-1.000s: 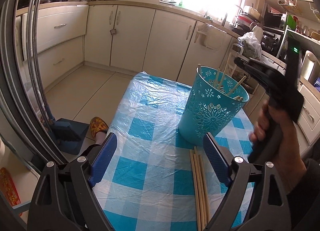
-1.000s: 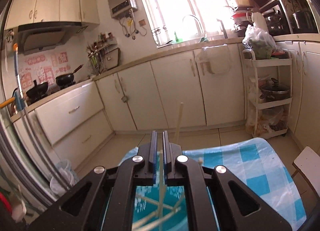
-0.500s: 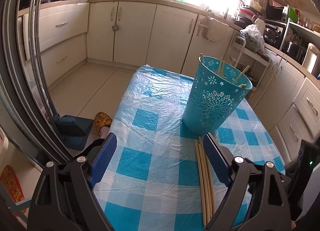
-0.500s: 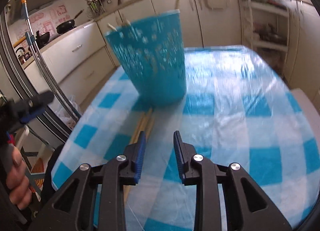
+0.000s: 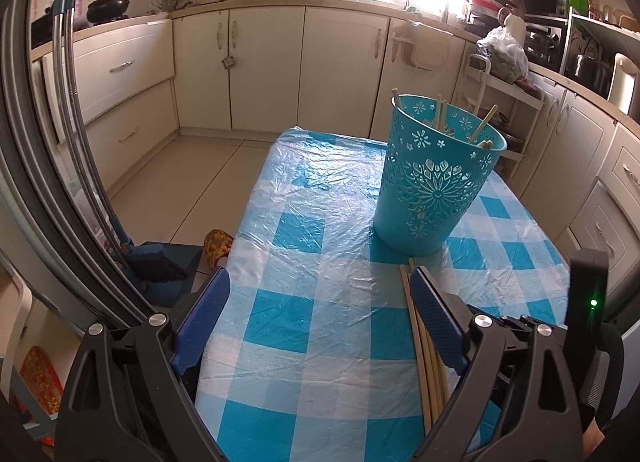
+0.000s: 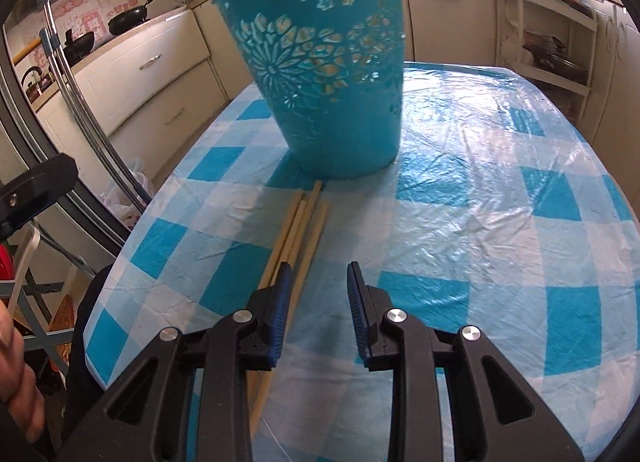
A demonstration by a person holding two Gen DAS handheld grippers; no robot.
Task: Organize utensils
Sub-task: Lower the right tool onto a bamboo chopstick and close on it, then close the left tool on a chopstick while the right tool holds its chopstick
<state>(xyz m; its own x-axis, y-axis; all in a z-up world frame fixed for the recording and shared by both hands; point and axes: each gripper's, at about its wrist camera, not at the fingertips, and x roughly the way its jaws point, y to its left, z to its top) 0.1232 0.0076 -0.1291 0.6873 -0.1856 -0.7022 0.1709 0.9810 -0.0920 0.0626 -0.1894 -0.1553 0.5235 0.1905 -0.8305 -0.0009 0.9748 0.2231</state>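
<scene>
A teal cut-out holder (image 5: 436, 182) stands upright on the blue-checked table (image 5: 320, 246) with several wooden chopsticks (image 5: 442, 116) sticking out of it. More chopsticks (image 5: 420, 338) lie flat in a bundle in front of it. My left gripper (image 5: 320, 294) is wide open and empty above the table, its right finger beside the bundle. In the right wrist view the holder (image 6: 324, 70) is close ahead. My right gripper (image 6: 318, 278) is open and empty, low over the table, its left finger over the lying chopsticks (image 6: 298, 230).
Cream kitchen cabinets (image 5: 264, 66) run along the far wall. A white rack (image 5: 504, 102) with a bag stands behind the table on the right. A dustpan (image 5: 160, 262) and a slipper (image 5: 218, 244) lie on the floor at the table's left edge.
My right gripper let go of a chopstick over the holder, opened, and came down low to the table by the lying chopsticks. The left gripper stayed open and barely moved.
</scene>
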